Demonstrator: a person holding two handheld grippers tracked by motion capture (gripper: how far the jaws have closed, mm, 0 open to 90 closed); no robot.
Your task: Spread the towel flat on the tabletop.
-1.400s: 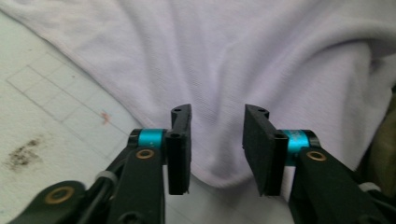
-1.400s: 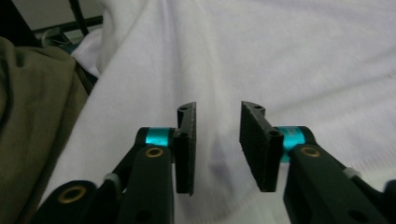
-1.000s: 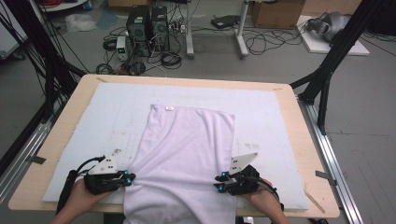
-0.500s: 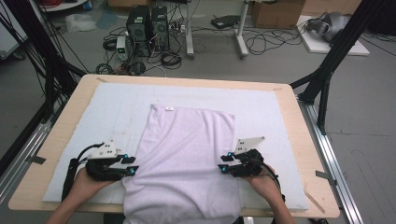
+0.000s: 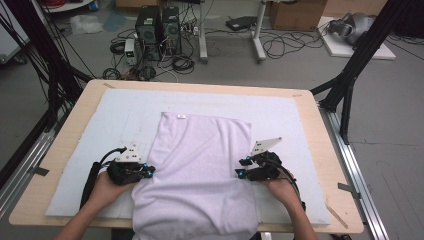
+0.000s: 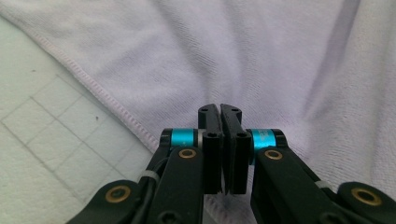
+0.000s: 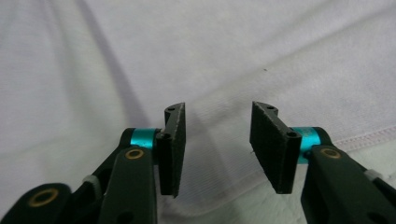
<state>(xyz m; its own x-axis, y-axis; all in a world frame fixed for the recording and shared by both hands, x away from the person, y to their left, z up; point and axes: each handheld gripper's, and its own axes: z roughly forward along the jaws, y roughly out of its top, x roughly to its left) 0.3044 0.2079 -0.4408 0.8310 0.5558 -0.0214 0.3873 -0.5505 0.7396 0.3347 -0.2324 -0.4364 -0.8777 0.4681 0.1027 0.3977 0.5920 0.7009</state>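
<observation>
Towel work at the table's near edge

You flank the lavender towel (image 5: 200, 170): your left gripper (image 6: 219, 108) has just pressed together, nothing visibly pinched, at the towel's left hem; your right gripper (image 7: 217, 121), spread, hovers over its right hem, likely readying a fold.

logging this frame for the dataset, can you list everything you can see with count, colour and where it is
towel: one, pale lilac, spread mid-table, near end hanging over the near edge
label: one, white, at the towel's far edge
mat: one, white, gridded, covering the tabletop
table: one, light wood
computer towers: two, black, on the floor beyond the table
cardboard box: one, brown, far floor
left gripper: one, black with teal, shut at the towel's left edge
right gripper: one, black with teal, open over the towel's right edge
</observation>
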